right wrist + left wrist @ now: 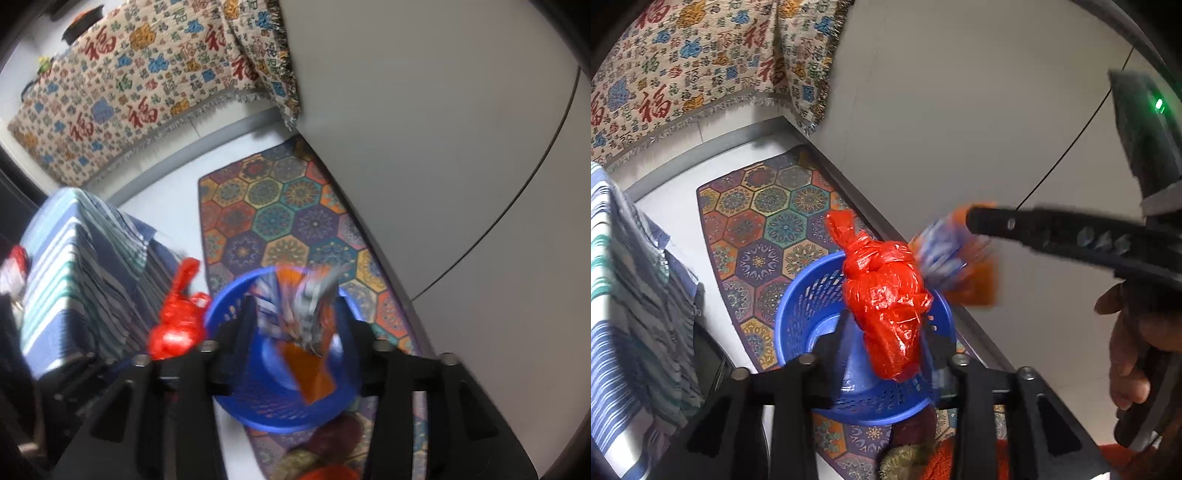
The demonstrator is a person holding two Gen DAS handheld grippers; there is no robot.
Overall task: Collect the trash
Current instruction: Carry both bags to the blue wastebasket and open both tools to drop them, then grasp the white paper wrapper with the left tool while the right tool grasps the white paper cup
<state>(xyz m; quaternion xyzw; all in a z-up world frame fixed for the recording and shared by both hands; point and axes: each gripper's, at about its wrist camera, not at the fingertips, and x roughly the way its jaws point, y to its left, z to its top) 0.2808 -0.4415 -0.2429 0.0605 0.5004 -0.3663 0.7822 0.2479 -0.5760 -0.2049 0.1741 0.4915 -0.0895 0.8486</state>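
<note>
Between the left gripper's [886,332] parted fingers a knotted red plastic bag [886,306] hangs over the blue mesh basket [798,314], the pads seemingly clear of it. Just beyond, the right gripper [295,325] stands released too, a blurred orange-and-blue snack wrapper [306,332] dropping into the basket's mouth. Judged so, this is the drop-off step; next, both hands should lift clear and seek more litter. Farther off lie the patterned rug [280,214] and draped cloth [122,92].
</note>
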